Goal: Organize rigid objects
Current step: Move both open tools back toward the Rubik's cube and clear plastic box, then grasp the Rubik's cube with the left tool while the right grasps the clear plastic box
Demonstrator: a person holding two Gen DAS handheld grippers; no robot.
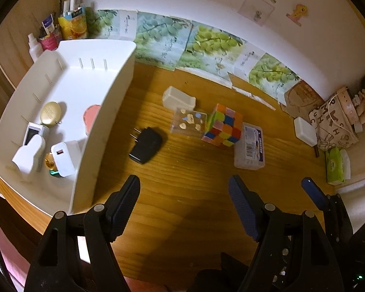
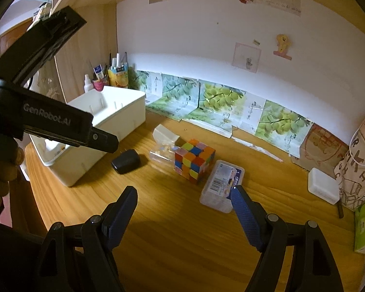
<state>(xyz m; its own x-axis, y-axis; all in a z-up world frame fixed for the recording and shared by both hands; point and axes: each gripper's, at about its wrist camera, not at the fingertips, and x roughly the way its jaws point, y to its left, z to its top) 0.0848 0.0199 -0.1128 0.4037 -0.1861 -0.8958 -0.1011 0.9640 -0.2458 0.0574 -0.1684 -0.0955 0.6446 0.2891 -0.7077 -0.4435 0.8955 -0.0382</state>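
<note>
The task is partly complete, judging by the layout. The white bin (image 1: 104,131), at the left of the left wrist view, already holds several small items: a gold tin (image 1: 51,116), a white charger (image 1: 62,158), a pink lid (image 1: 91,119) and other white pieces.

Items remaining on the desk (image 1: 187,194), listed from frame centre toward the right:
- black plug adapter (image 1: 146,148), just beside the bin wall
- white case (image 1: 178,98), touching the clear box
- clear box (image 1: 189,123), touching the cube
- cube (image 1: 223,125)
- labelled box (image 1: 250,146), just beside the cube

The small white box (image 1: 304,131) at the right may also belong to the set; this cannot be told.

Orientation: the adapter lies flat. Its long axis runs from lower left to upper right in the left wrist view, and its prongs point toward the upper left, at the bin. The labelled box has its long axis running roughly top to bottom of the frame.

Tongs: the left gripper (image 1: 185,204) stands apart and empty, above bare desk below the adapter. The right gripper (image 2: 183,215) also stands apart and empty, with its right finger overlapping the labelled box (image 2: 222,186) in the picture; contact cannot be told.
</note>
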